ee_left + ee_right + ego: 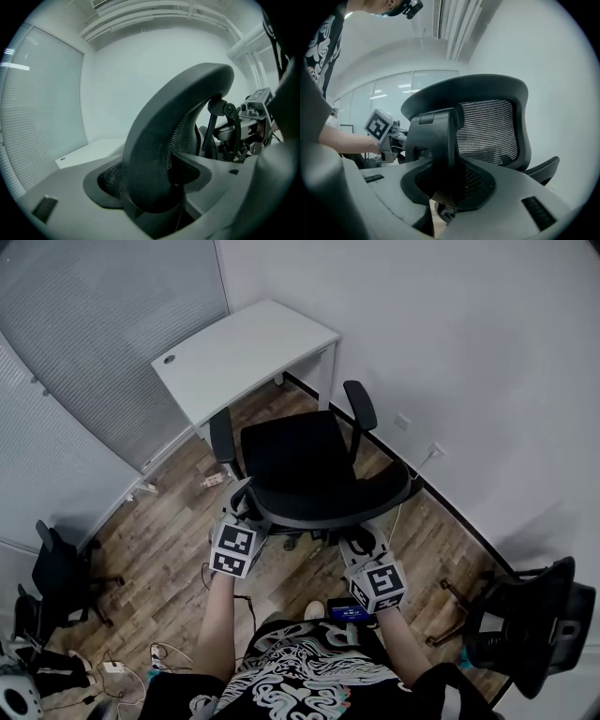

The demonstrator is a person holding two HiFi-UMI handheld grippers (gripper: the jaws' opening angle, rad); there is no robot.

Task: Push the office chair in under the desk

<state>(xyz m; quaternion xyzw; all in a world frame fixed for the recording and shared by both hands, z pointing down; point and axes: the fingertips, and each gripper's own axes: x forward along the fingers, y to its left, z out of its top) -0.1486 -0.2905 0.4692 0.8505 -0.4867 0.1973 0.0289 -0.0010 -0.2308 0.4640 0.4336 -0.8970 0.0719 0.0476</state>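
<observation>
While both forearms reached forward and down from the body, the left gripper was clamped on the left rim of the chair back. The chair stood on the wooden floor, its seat facing the white desk, close to the desk's front edge and not yet under it. The right gripper was closed on the black spine behind the chair back.

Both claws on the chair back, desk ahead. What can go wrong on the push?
1. The armrests may hit the desk edge; their clearance can't be told from above.
2. The office chair sits off toward the wall side, so its right armrest may catch the desk leg.
3. Left claw and right claw grip the backrest only; the chair may swivel instead of rolling straight.
</observation>
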